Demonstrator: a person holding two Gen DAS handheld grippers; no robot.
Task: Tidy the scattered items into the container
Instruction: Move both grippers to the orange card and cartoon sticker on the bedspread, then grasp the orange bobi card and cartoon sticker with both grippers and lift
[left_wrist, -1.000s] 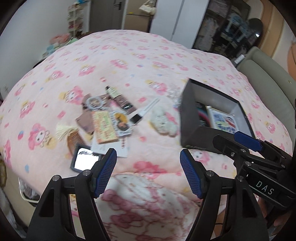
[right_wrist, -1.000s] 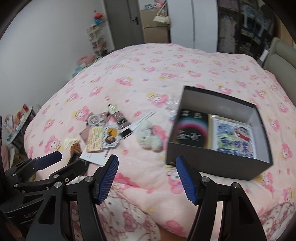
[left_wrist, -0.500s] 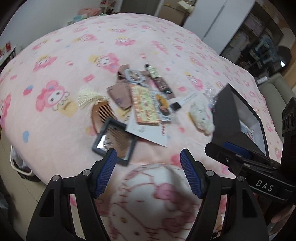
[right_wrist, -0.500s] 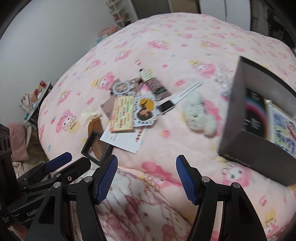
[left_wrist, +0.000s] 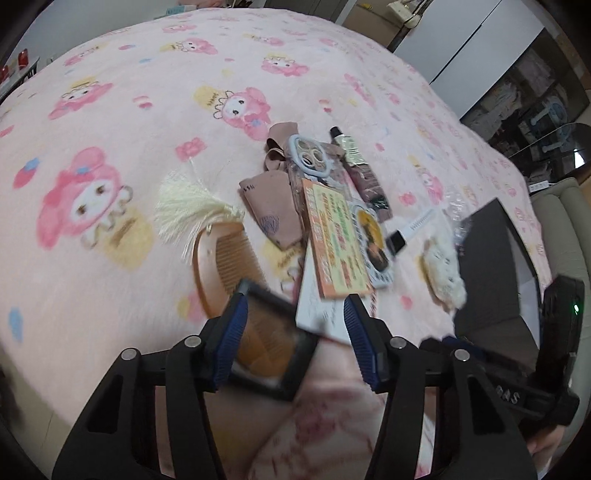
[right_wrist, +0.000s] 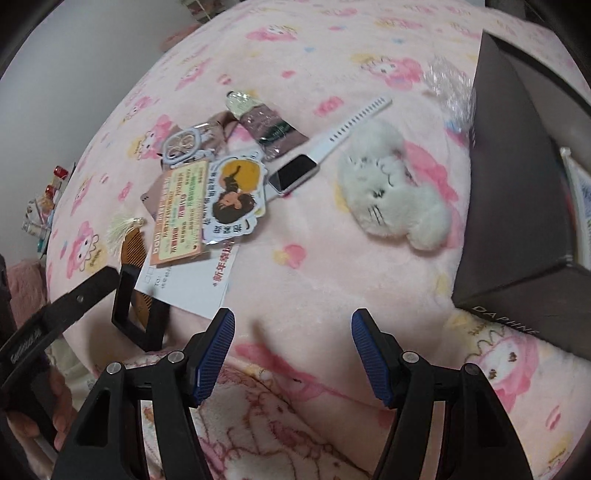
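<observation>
A black-framed square mirror (left_wrist: 273, 350) lies at the near edge of the pink blanket. My left gripper (left_wrist: 295, 321) hangs over it with its jaws closing; the mirror sits between them, against the left pad only. Beyond it lie a wooden comb (left_wrist: 221, 266) with a cream tassel (left_wrist: 188, 203), a white card (right_wrist: 192, 284), an orange card (right_wrist: 181, 218), a sticker (right_wrist: 232, 195), a watch (right_wrist: 295, 173), a tube (right_wrist: 269, 125) and a white plush (right_wrist: 391, 199). The black box (right_wrist: 517, 184) stands at the right. My right gripper (right_wrist: 291, 332) is open over bare blanket.
A brown pouch (left_wrist: 269, 206) and a pale blue ring charm (left_wrist: 308, 158) lie at the back of the pile. Crinkled clear wrap (right_wrist: 447, 88) sits by the box's far corner. A Hello Kitty throw (right_wrist: 277, 424) covers the bed's near edge. Shelves (left_wrist: 535, 96) stand beyond the bed.
Both grippers have sunk toward the bed. The left one has come down over the mirror and its jaws have narrowed. The right one now hangs low between the cards and the box.
</observation>
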